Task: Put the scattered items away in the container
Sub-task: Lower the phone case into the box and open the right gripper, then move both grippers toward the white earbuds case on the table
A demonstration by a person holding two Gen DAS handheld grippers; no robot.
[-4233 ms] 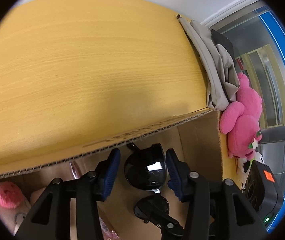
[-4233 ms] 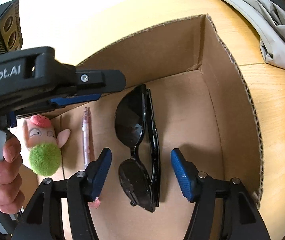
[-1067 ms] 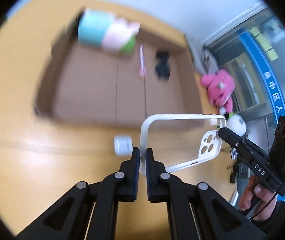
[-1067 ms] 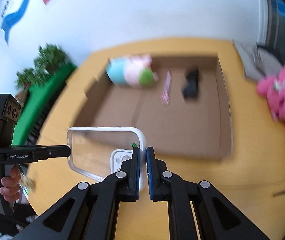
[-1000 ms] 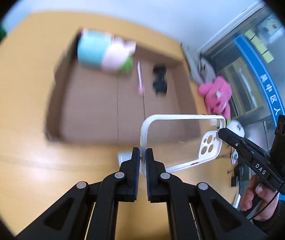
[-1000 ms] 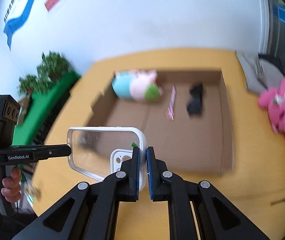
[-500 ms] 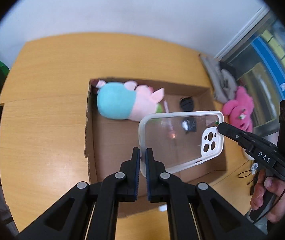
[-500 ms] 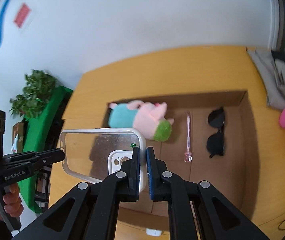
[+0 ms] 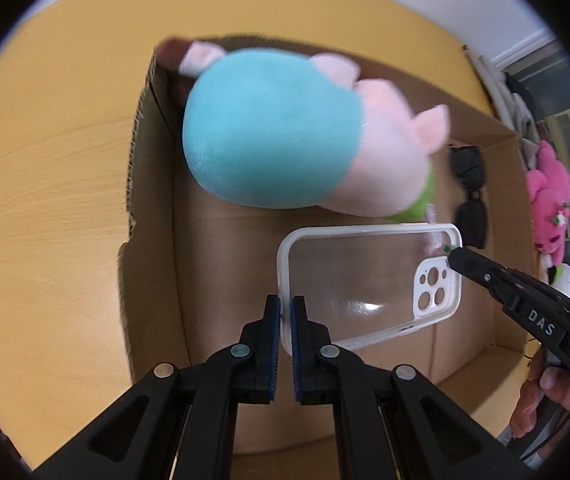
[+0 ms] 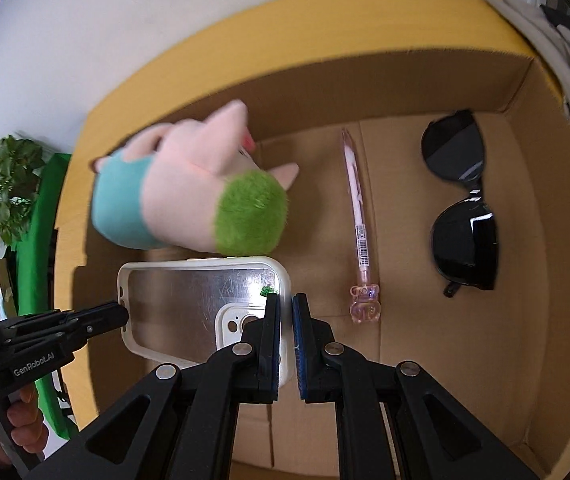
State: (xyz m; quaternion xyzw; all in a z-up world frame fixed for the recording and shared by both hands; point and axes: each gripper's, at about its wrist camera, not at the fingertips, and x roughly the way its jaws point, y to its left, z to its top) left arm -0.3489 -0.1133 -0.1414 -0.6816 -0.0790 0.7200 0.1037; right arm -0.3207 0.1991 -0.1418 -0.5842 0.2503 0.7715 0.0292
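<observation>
A clear phone case (image 9: 369, 284) with a white rim hangs just above the floor of the open cardboard box (image 9: 153, 208). My left gripper (image 9: 285, 312) is shut on one short end of it. My right gripper (image 10: 284, 312) is shut on the other end, by the camera cut-out; the phone case (image 10: 201, 304) stretches left from there. Inside the box lie a pink pig plush (image 9: 285, 140) with a blue body and green snout, a pink pen (image 10: 359, 224) and black sunglasses (image 10: 461, 200). The pig plush (image 10: 193, 200) lies right behind the case.
The box stands on a yellow wooden table (image 9: 53, 168). Grey cloth (image 10: 545, 40) and a bright pink plush (image 9: 549, 200) lie off the box's right side. A green plant (image 10: 9, 184) stands past the table's left edge. A hand (image 9: 545, 396) grips the right tool's handle.
Both grippers have come down and forward with the case, from high above the table to low inside the box. The plush, pen and sunglasses now loom much larger.
</observation>
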